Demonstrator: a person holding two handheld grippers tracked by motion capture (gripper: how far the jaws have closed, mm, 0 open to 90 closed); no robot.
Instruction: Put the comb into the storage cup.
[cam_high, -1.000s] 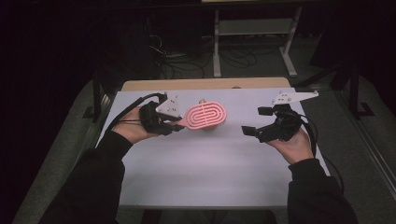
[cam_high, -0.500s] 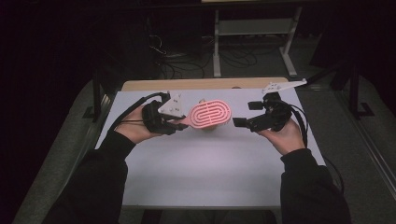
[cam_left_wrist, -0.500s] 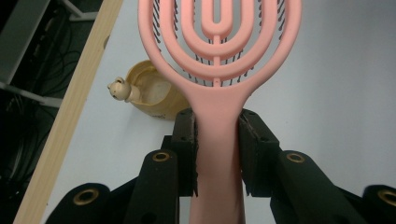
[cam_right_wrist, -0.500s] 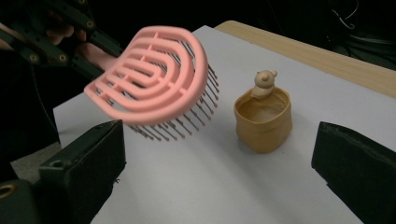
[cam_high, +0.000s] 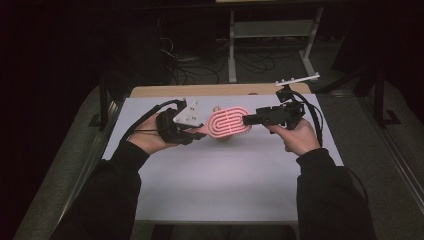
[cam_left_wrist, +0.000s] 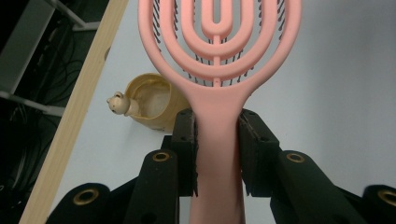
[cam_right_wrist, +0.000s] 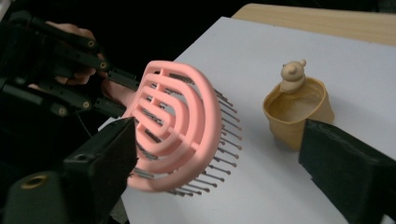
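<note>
Presently the left gripper has its black fingers pinching the handle of a pink plastic hairbrush with a looped, slotted head, carried above the desk's pale grey top. The right gripper has its fingers spread, though they have just been closing; the brush head sits between them, one finger close against its rim, the other well apart. Beside the brush head a small yellow-tan cup with a bear-like figure on its rim stands on the desk. A light wooden edge runs along the far side.
</note>
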